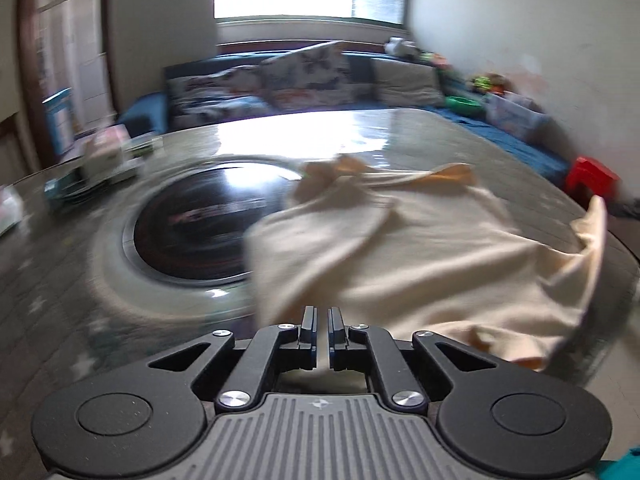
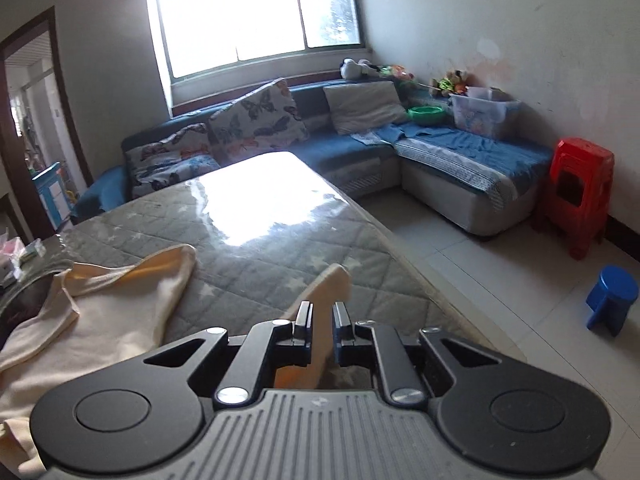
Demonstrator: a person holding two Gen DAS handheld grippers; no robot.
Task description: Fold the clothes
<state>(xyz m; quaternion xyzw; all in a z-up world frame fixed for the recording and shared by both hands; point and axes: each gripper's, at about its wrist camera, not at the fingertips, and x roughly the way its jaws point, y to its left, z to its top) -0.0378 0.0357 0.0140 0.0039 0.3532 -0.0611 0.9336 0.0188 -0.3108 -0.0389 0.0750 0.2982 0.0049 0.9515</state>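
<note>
A cream garment (image 1: 420, 248) lies crumpled on the glass-topped table (image 1: 500, 148), partly over a round black hotplate (image 1: 192, 224). My left gripper (image 1: 322, 316) is shut on the garment's near edge, cloth showing between its jaws. In the right wrist view the same garment (image 2: 92, 320) spreads at the left, and a strip of it runs up between the fingers of my right gripper (image 2: 322, 314), which is shut on that corner and holds it lifted above the quilted table cover (image 2: 280, 264).
Small boxes and clutter (image 1: 108, 156) sit at the table's left end. A blue corner sofa (image 2: 440, 152) with cushions stands behind. A red stool stack (image 2: 580, 192) and a blue stool (image 2: 610, 304) stand on the tiled floor to the right.
</note>
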